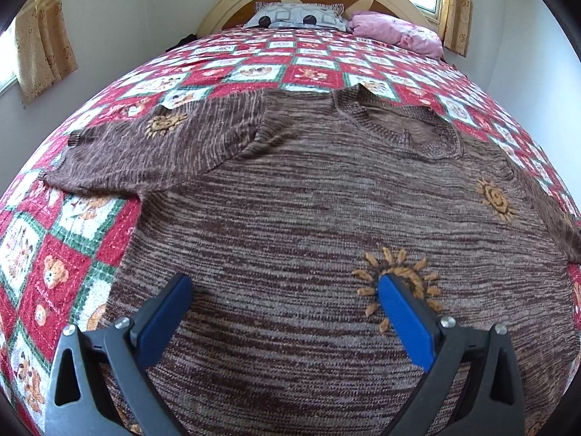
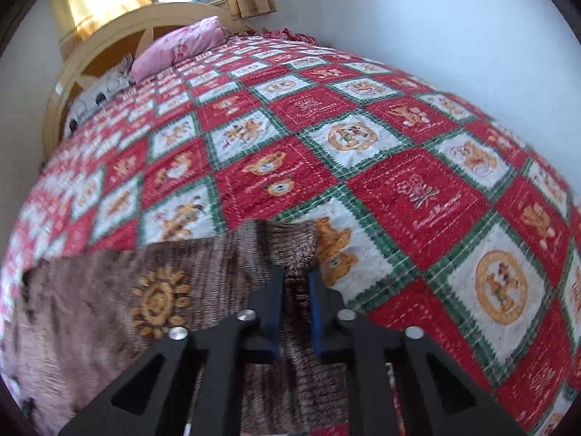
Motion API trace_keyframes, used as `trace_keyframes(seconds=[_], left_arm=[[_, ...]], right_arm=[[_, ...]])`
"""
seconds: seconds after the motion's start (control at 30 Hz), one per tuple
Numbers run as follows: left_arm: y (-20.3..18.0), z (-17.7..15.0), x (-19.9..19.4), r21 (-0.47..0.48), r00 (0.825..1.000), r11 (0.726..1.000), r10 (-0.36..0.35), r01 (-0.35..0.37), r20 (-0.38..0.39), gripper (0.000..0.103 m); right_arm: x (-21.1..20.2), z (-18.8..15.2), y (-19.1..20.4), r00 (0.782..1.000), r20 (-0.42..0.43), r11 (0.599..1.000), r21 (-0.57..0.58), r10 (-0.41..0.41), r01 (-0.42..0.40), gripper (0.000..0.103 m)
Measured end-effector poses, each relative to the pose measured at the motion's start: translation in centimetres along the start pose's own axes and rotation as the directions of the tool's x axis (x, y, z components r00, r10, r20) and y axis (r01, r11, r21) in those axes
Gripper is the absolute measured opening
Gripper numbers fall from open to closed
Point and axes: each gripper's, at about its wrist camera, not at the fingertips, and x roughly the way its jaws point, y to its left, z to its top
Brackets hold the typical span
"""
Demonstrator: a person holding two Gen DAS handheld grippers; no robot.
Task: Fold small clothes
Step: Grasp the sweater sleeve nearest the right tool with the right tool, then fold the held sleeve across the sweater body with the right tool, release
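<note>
Two grippers work a brown sweater (image 1: 290, 200) on the quilt (image 2: 381, 167): the left gripper (image 1: 285, 283) gapes low in frame, the right gripper (image 2: 296, 272) pinches its sleeve (image 2: 287, 243) at centre.

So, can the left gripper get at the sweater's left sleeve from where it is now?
Probably yes. The left gripper is open over the sweater, and the sleeve lies flat on the quilt, nothing covering it.
</note>
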Motion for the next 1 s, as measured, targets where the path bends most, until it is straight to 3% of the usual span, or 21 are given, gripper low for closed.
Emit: trace_keyframes(seconds=[0.13,0.27,0.5,0.53,0.77,0.9,0.93,1.0], left_arm=[[0.1,0.0,0.0,-0.003,1.000,1.000,-0.005,0.005,0.000,0.103],[0.1,0.0,0.0,-0.005,1.000,1.000,-0.008,0.008,0.002,0.103],[0.2,0.0,-0.1,-0.011,1.000,1.000,-0.018,0.018,0.008,0.103],[0.3,0.0,-0.1,-0.013,1.000,1.000,-0.020,0.020,0.008,0.103],[0.6,-0.1,-0.2,-0.027,0.999,0.999,-0.043,0.044,0.017,0.103],[0.7,0.0,-0.1,-0.031,0.999,0.998,-0.050,0.051,0.019,0.103],[0.7,0.0,-0.2,-0.031,0.999,0.998,-0.051,0.051,0.019,0.103],[0.8,0.0,-0.1,-0.034,0.998,0.998,-0.055,0.056,0.020,0.103]], right_arm=[[-2.1,0.3,1.1,1.000,0.025,1.000,0.015,0.005,-0.005,0.011],[-5.4,1.0,5.0,0.996,0.075,0.999,-0.033,0.042,-0.040,0.011],[-10.1,0.2,17.6,0.972,0.104,0.965,-0.176,0.212,-0.192,0.011],[-10.3,-0.4,19.7,0.966,0.097,0.956,-0.198,0.238,-0.216,0.007],[-5.8,-7.1,34.2,0.940,-0.031,0.892,-0.306,0.339,-0.332,0.005],[-2.9,-10.6,38.3,0.917,-0.114,0.857,-0.329,0.382,-0.397,0.005],[-2.6,-11.3,38.8,0.904,-0.138,0.841,-0.332,0.405,-0.427,0.005],[-2.8,-12.1,38.5,0.898,-0.139,0.830,-0.345,0.417,-0.438,0.005]])
